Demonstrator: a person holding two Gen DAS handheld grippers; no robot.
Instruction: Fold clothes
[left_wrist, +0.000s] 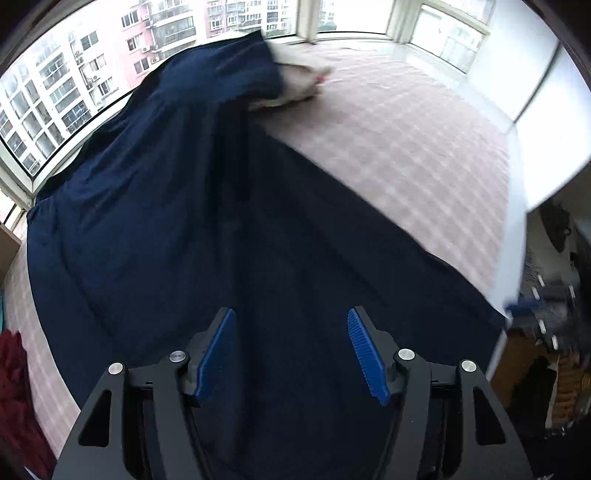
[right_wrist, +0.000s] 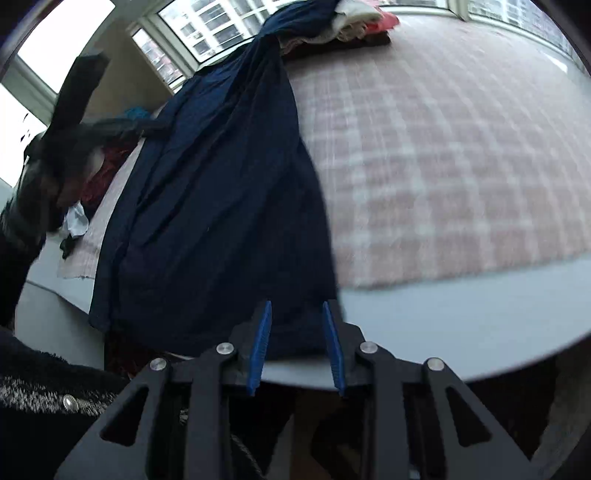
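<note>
A long navy garment (left_wrist: 192, 229) lies stretched across the pink checked bed sheet (left_wrist: 406, 155), its far end resting on a pile of clothes. My left gripper (left_wrist: 291, 312) hovers over the near part of the garment, open wide with nothing pinched between its blue pads. In the right wrist view the same navy garment (right_wrist: 221, 206) runs from the pile down to the bed's near edge. My right gripper (right_wrist: 295, 304) sits at that hem, jaws partly apart with the cloth's edge lying between them.
A pile of cream and red clothes (right_wrist: 362, 18) sits at the far end of the bed by the windows (left_wrist: 74, 85). A dark red garment (left_wrist: 14, 387) lies at the left. A person's dark fuzzy sleeve (right_wrist: 37, 373) is at the lower left. Both views are motion-blurred.
</note>
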